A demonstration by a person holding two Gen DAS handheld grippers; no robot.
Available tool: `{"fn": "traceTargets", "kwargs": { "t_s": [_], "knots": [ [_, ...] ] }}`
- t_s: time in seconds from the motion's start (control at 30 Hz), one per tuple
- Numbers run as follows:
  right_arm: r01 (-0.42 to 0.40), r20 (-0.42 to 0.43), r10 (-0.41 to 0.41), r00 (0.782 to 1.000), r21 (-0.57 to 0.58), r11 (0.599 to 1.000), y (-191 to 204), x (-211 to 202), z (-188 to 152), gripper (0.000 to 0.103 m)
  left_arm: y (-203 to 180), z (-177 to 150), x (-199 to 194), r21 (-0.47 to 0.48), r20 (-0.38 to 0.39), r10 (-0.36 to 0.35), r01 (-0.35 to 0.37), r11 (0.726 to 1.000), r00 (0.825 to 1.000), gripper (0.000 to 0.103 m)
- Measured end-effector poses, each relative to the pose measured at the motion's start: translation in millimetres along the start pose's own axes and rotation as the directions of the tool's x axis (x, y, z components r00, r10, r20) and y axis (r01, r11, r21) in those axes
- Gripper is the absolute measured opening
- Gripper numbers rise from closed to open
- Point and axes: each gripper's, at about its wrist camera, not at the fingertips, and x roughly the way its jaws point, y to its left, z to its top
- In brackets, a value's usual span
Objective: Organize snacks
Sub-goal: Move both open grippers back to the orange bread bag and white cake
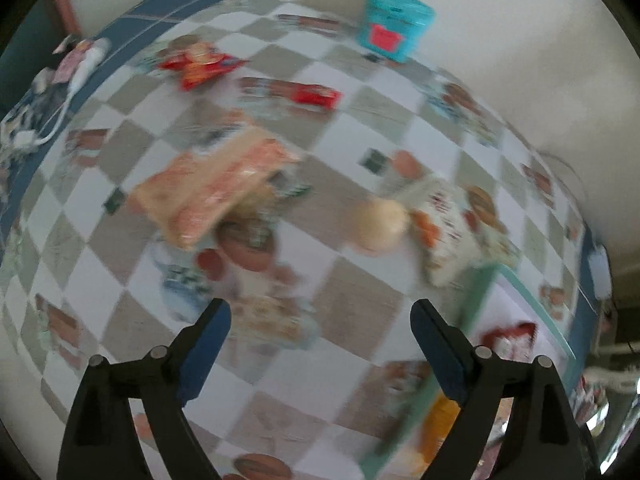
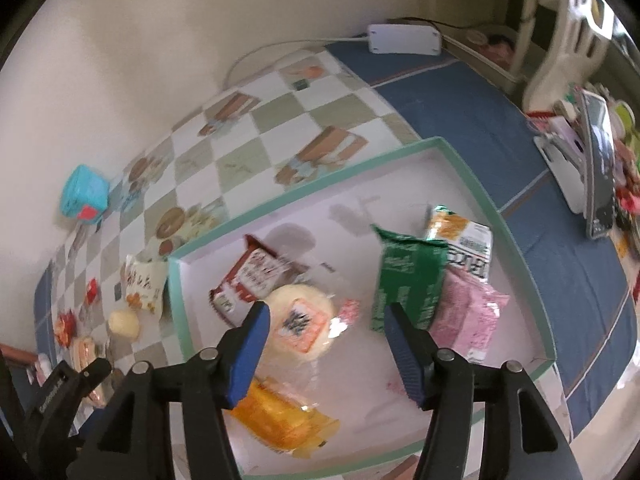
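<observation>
Through the left wrist camera, badly smeared, my left gripper (image 1: 320, 320) stands wide and empty over the checked tablecloth (image 1: 360, 320); I'd steady it before committing to the loose orange packet (image 1: 212, 188) or the pale round bun (image 1: 380, 226) ahead. Through the right wrist camera, my right gripper (image 2: 326, 320) is also wide and empty above the green-rimmed tray (image 2: 304, 188), the wrapped round cake (image 2: 302, 326) lying in the tray just beyond its fingertips, so I'd lift clear without nudging it.

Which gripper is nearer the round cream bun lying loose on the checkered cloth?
Left. The left gripper faces the round cream bun; the right gripper hovers over the green-rimmed tray.
</observation>
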Motion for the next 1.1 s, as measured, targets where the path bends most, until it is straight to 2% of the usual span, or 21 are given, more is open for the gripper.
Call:
{"fn": "traceTargets", "kwargs": {
  "t_s": [0.17, 0.33, 0.53, 0.8, 0.87, 0.97, 1.1],
  "knots": [
    [-0.013, 0.008, 0.014, 1.0, -0.081, 0.997, 35, -3, -13, 0.075, 24, 6, -3, -0.031, 0.026, 0.045, -0.045, 0.999, 0.999, 0.092],
    [-0.034, 0.019, 0.038, 0.999, -0.181, 0.983, 72, -8, -31, 0.078, 49, 12, -12, -0.075, 0.066, 0.082, -0.077, 0.994, 0.994, 0.093],
    [-0.06, 0.013, 0.066, 0.998, -0.273, 0.96, 108, -8, -50, 0.08, 82, 19, -9, -0.158, 0.046, 0.073, -0.065, 0.985, 0.996, 0.093],
    [-0.085, -0.019, 0.083, 0.996, -0.31, 0.947, 132, 3, -63, 0.088, 130, 25, -12, -0.29, 0.047, 0.096, -0.079, 0.954, 0.994, 0.093],
    [-0.087, -0.028, 0.082, 0.996, -0.315, 0.945, 135, 6, -64, 0.092, 138, 25, -12, -0.318, 0.048, 0.105, -0.084, 0.944, 0.993, 0.093],
    [-0.101, -0.038, 0.094, 0.995, -0.319, 0.942, 138, 10, -66, 0.1, 145, 25, -11, -0.337, 0.043, 0.105, -0.085, 0.938, 0.993, 0.093],
    [-0.116, -0.044, 0.108, 0.993, -0.319, 0.941, 142, 15, -67, 0.103, 147, 27, -8, -0.334, 0.043, 0.101, -0.082, 0.939, 0.994, 0.093]
  ]
}}
